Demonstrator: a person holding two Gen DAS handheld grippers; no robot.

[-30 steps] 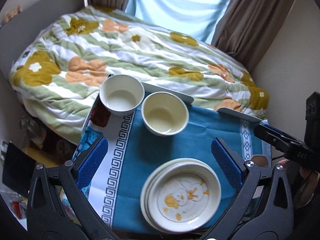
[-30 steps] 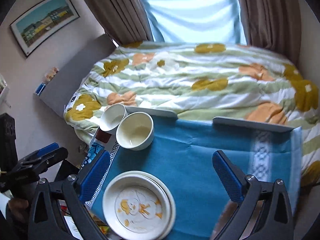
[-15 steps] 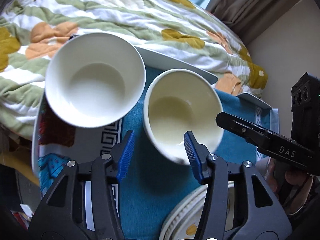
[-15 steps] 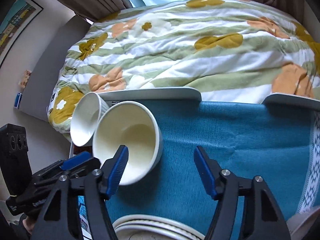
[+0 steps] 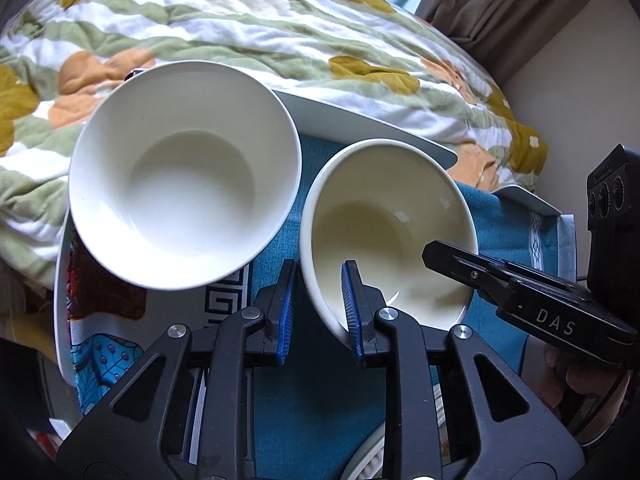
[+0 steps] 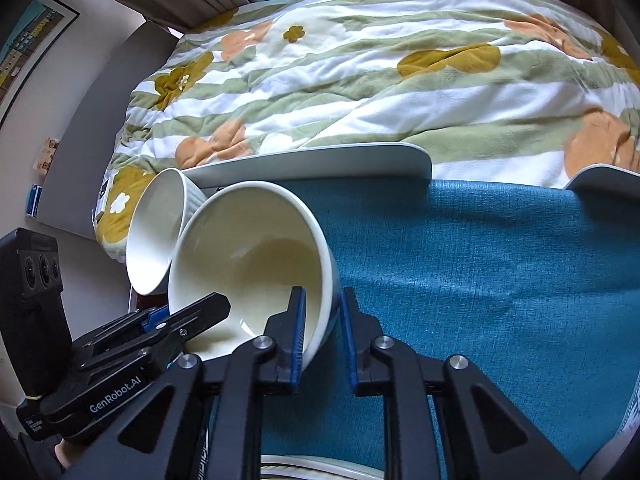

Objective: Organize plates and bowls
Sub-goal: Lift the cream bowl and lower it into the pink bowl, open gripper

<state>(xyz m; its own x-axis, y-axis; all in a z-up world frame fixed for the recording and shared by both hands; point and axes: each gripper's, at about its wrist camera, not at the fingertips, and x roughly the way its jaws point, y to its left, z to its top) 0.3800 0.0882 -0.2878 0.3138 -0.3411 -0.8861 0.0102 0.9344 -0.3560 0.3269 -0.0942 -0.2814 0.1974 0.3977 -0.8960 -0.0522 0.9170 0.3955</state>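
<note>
A cream bowl (image 5: 384, 216) stands on the blue cloth (image 5: 316, 392), right of a white bowl (image 5: 184, 168). My left gripper (image 5: 318, 304) is shut on the cream bowl's near-left rim, one pad inside, one outside. My right gripper (image 6: 322, 320) is shut on the same cream bowl (image 6: 256, 264) at its near-right rim, and also shows in the left wrist view (image 5: 520, 292). The white bowl (image 6: 160, 232) sits behind the cream one in the right wrist view. A stack of plates (image 5: 368, 464) peeks out at the bottom edge, mostly hidden by the gripper.
The bowls stand on a white tray table (image 6: 320, 160) covered by the blue cloth (image 6: 480, 272). A bed with a floral quilt (image 6: 380, 72) lies just beyond the table's far edge. Curtains (image 5: 520, 8) hang at the back right.
Both grippers have moved forward to the cream bowl and closed on its rim from opposite sides. The plates have dropped almost out of view.
</note>
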